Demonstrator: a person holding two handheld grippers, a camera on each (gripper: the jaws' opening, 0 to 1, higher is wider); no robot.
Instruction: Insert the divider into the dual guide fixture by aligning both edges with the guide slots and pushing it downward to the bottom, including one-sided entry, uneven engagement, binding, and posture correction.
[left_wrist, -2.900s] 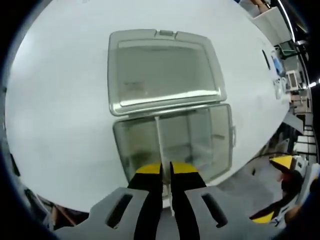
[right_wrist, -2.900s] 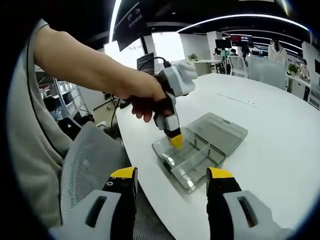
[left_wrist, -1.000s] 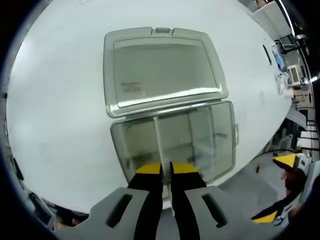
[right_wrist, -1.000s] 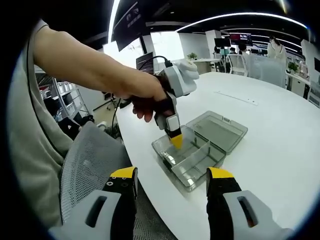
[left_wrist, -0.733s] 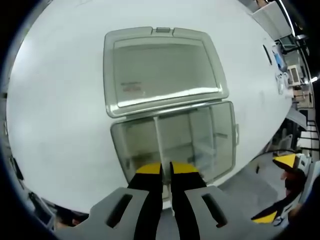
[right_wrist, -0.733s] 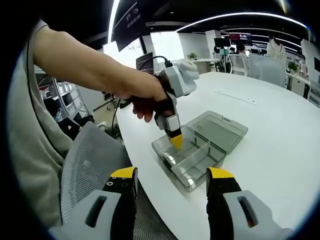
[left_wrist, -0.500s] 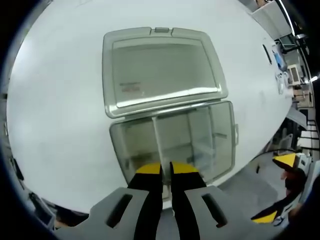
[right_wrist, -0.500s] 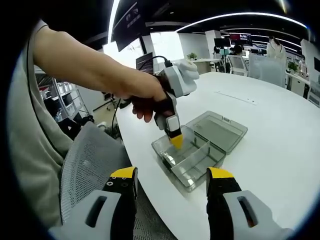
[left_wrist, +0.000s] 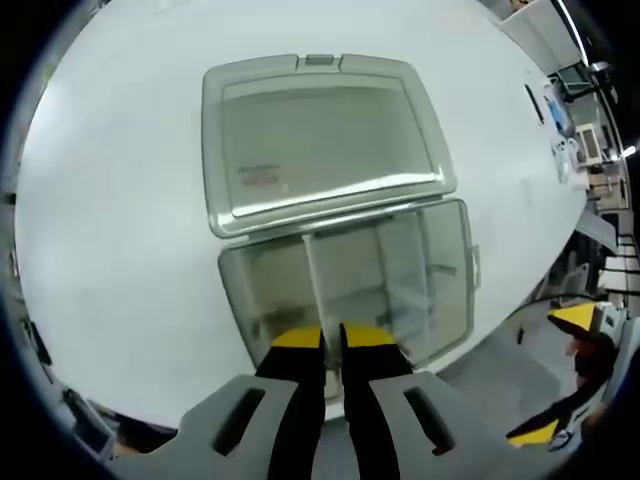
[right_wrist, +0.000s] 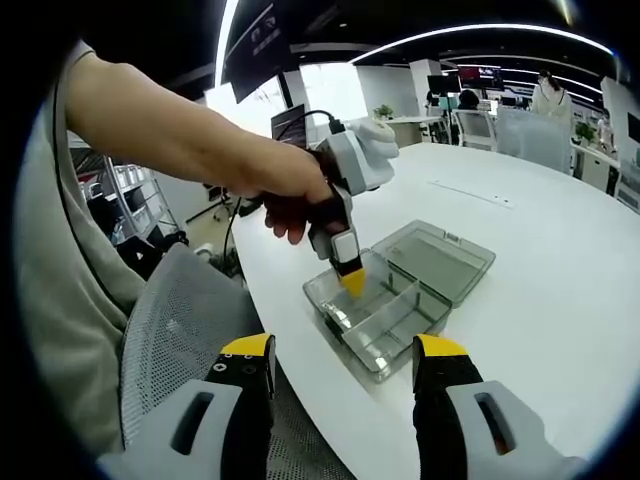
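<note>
A clear plastic box (left_wrist: 400, 270) lies on the white table (left_wrist: 120, 200) with its lid (left_wrist: 320, 140) folded open behind it. A thin clear divider (left_wrist: 315, 275) stands upright in the left part of the box, running from front wall to back wall. My left gripper (left_wrist: 332, 340) is shut on the divider's near top edge. In the right gripper view a hand holds that left gripper (right_wrist: 350, 280) down into the box (right_wrist: 385, 325). My right gripper (right_wrist: 345, 360) hangs open and holds nothing, short of the table's edge and apart from the box.
A grey mesh chair back (right_wrist: 170, 340) sits under my right gripper, beside the table's curved edge (right_wrist: 300, 350). The person's forearm (right_wrist: 170, 130) crosses the upper left. The right gripper's yellow tips (left_wrist: 570, 322) show beyond the table rim. Desks and chairs stand far behind.
Barely anything differs. The left gripper view has drifted slightly, and the divider stays gripped in the box. The right gripper has stayed open in place.
</note>
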